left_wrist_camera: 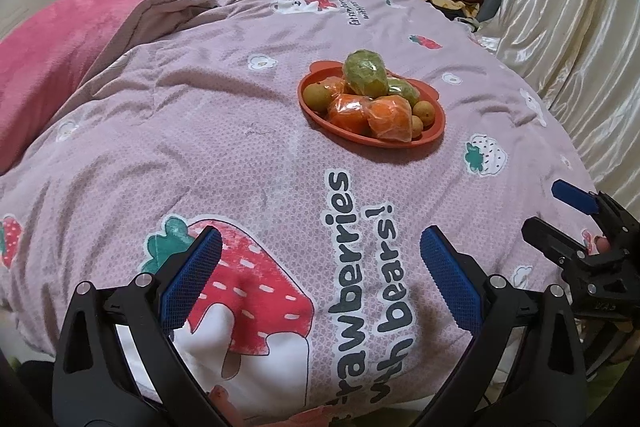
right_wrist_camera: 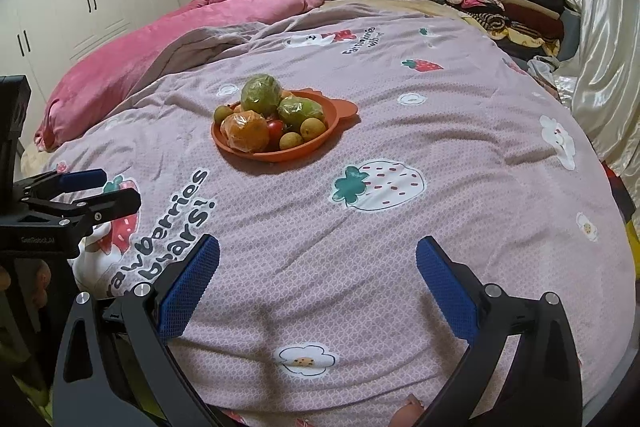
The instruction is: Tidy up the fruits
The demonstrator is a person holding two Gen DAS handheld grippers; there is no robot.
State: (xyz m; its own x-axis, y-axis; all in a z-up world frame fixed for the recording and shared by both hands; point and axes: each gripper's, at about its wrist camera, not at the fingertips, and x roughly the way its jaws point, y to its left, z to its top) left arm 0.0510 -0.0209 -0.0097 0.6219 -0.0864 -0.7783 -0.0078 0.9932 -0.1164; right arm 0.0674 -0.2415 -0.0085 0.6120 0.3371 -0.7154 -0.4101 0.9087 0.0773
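Fruit plate far ahead — both claws empty, spread wide

Orange plate [left_wrist_camera: 434, 135] lies far-right of left claw [left_wrist_camera: 320, 259], far-left of right claw [right_wrist_camera: 318, 259] — neither clearly nearer

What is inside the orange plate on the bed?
The orange plate holds wrapped green fruits, wrapped oranges, small brownish fruits and one red one. Anything beneath the pile is hidden.
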